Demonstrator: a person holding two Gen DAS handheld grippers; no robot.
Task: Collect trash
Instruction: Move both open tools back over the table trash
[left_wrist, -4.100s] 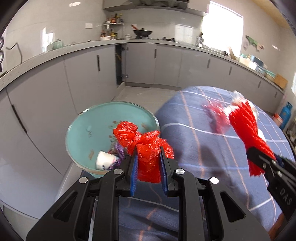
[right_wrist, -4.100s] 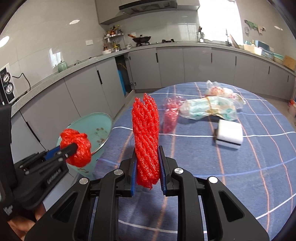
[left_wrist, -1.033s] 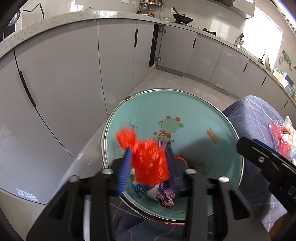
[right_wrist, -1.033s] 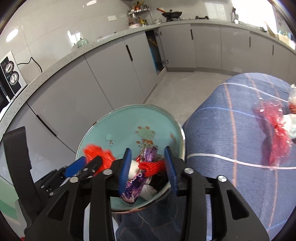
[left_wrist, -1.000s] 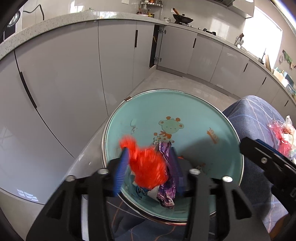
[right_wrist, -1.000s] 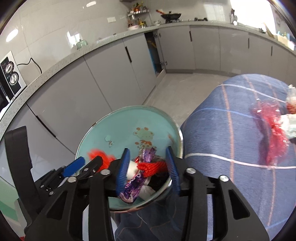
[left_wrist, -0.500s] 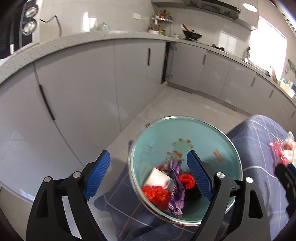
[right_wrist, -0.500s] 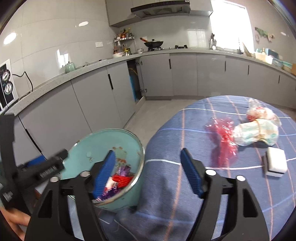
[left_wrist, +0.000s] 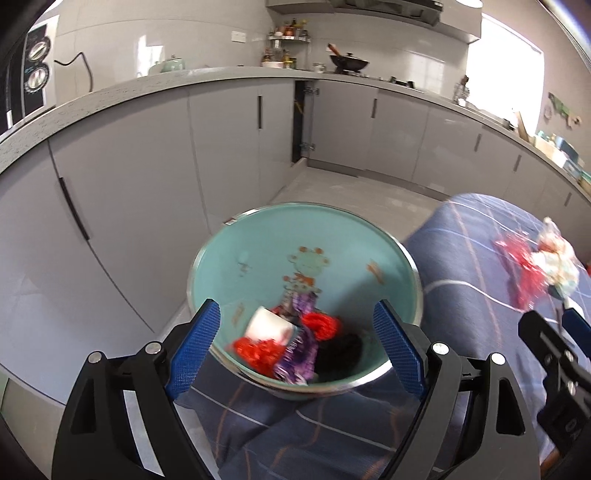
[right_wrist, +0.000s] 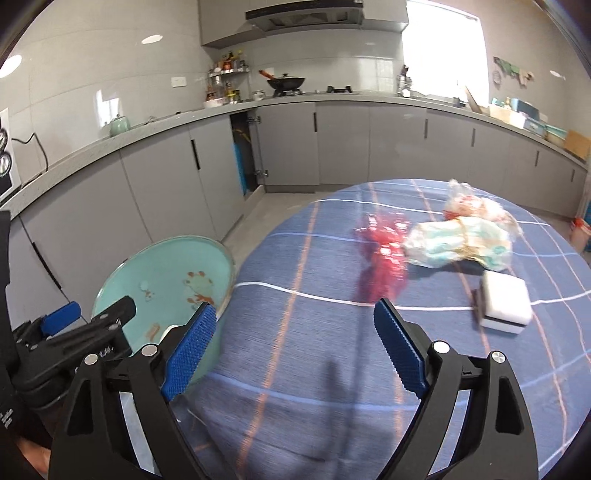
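Observation:
A teal metal basin (left_wrist: 258, 243) stands at the table's left edge and holds a red bag (left_wrist: 258, 350), red netting (left_wrist: 321, 325), a white cup (left_wrist: 267, 326) and a purple wrapper (left_wrist: 299, 354). My left gripper (left_wrist: 295, 347) is open and empty above its near rim. My right gripper (right_wrist: 291, 347) is open and empty over the blue cloth, right of the basin (right_wrist: 162, 273). A red plastic wrapper (right_wrist: 384, 251), a crumpled patterned bag (right_wrist: 458, 240) and a clear bag (right_wrist: 469, 203) lie on the table.
A white sponge block (right_wrist: 504, 302) lies on the blue checked tablecloth (right_wrist: 314, 332) at the right. Grey kitchen cabinets (right_wrist: 332, 144) and floor lie beyond the table's left edge.
Both grippers let their red trash drop into the basin, opened wide and pulled back. The right gripper has swung right toward the table.

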